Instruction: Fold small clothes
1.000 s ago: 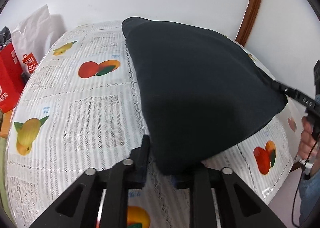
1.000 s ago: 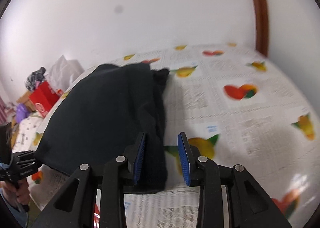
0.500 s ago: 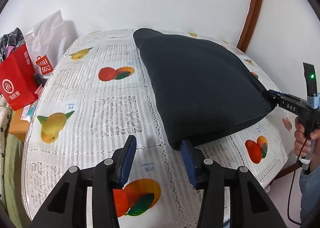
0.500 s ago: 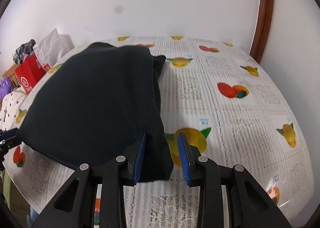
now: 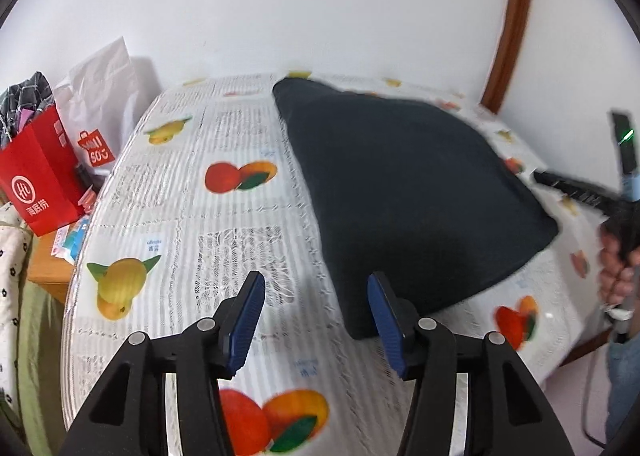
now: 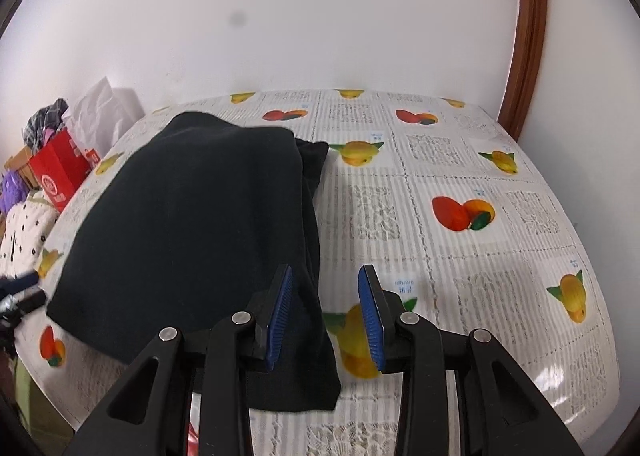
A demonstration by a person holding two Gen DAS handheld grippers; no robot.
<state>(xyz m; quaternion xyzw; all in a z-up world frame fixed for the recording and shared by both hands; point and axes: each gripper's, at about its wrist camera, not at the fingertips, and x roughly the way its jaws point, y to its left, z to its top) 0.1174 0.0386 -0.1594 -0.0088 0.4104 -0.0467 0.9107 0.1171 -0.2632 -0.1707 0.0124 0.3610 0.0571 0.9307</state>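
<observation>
Covering nearly everything is the round table, its glossy lace-and-fruit cloth slick enough that fabric can slide flat on it. The dark garment lies folded on it, a soft matte slab running from seven o'clock up toward twelve in the right wrist view, a second layer peeking out along its right edge. The fold looks freshly laid, which would explain both tools standing clear. The left gripper is opening, nothing between its ribbed blue pads, the garment's near corner just beside the right finger. The right gripper is released too, parting slightly above the cloth's edge. A red paper bag waits at nine o'clock.
</observation>
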